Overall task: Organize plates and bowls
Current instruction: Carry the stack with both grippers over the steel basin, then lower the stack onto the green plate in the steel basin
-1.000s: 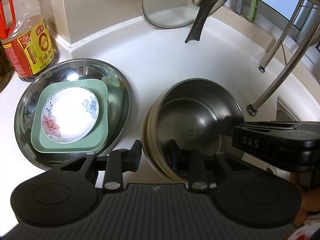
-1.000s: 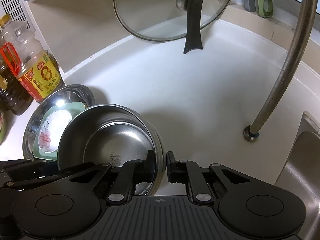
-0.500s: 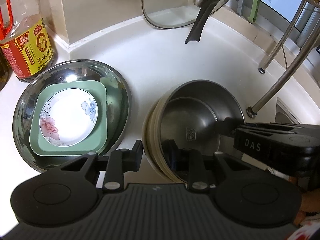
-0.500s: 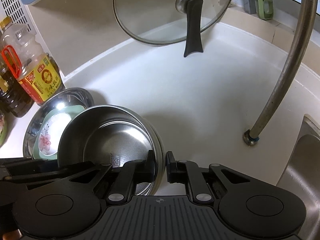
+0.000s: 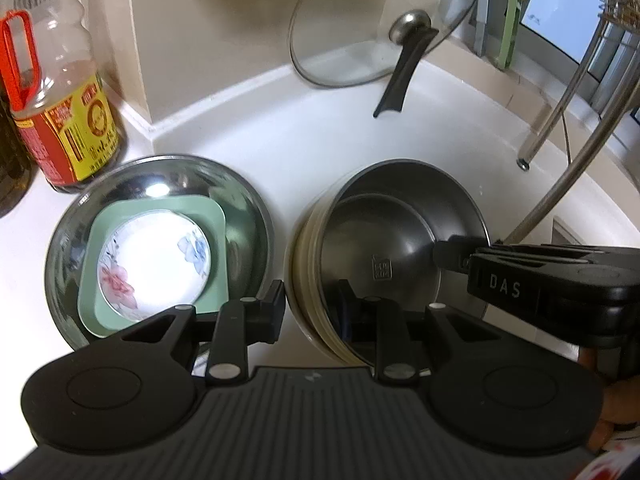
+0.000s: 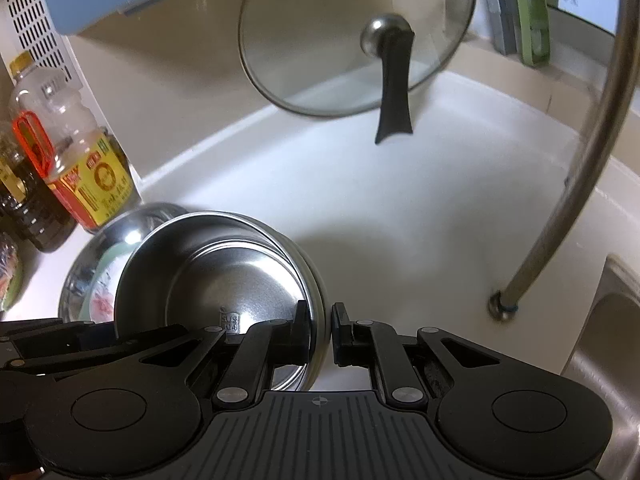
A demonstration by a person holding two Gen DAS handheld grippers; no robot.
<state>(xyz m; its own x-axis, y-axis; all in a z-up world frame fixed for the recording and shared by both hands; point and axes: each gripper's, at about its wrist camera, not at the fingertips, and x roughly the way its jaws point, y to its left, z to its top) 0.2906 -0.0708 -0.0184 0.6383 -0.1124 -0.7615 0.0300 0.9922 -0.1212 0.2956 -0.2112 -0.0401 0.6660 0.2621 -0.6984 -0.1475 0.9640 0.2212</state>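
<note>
A steel bowl sits nested on top of stacked cream bowls on the white counter. My left gripper straddles the stack's near-left rim, one finger outside and one inside the steel bowl, pads closed on the rims. My right gripper is shut on the steel bowl at its right rim; it also shows in the left wrist view as the right gripper. Left of the stack, a wide steel dish holds a green square plate with a floral plate in it.
An oil bottle and a dark bottle stand at the back left. A glass lid leans against the back wall. A curved faucet pipe rises at the right beside the sink. Rack legs stand at the far right.
Both grippers keep their hold on the bowl stack. The views have shifted only slightly.
</note>
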